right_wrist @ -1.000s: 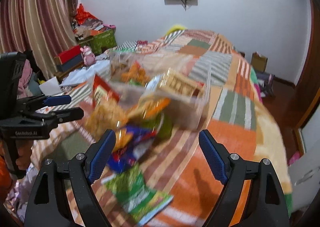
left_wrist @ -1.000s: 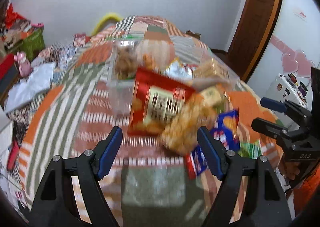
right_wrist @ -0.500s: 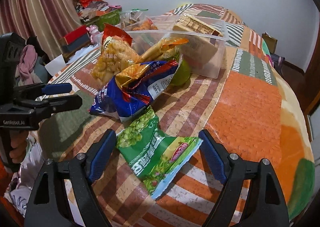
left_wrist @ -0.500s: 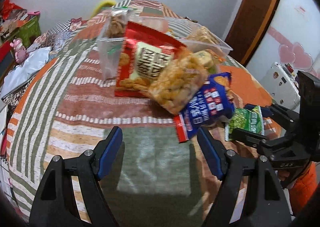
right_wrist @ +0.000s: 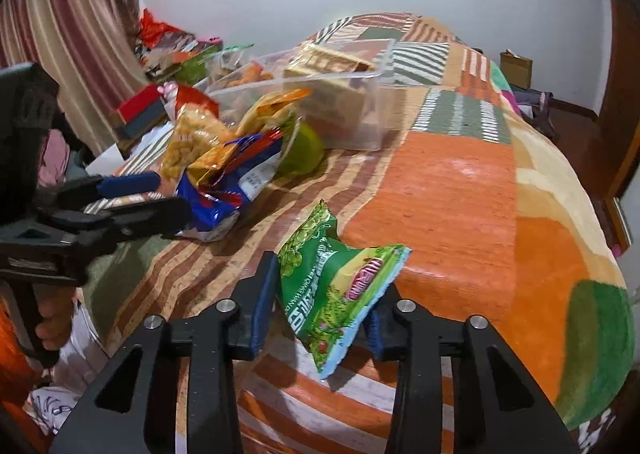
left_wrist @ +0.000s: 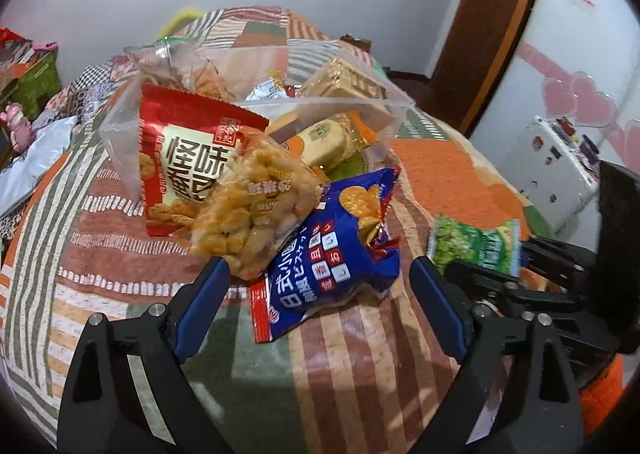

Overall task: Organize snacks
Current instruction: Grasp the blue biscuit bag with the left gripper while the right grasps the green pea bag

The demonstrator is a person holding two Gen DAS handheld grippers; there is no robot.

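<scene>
The green snack bag (right_wrist: 336,290) is pinched between the pads of the right gripper (right_wrist: 320,310), whose jaws have just closed on it, above the bed (right_wrist: 460,190). Ahead, a clear bin (left_wrist: 256,94) holds biscuit packs. The left gripper (left_wrist: 320,294), just spread wider, frames the blue bag (left_wrist: 332,258).

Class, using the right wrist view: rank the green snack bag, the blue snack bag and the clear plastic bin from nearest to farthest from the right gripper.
1. Green snack bag: pinched between the right gripper's jaws, which have just been closing.
2. Blue snack bag: farther up the blanket, to the left.
3. Clear plastic bin: farthest, beyond the blue bag, near the view's centre.
</scene>
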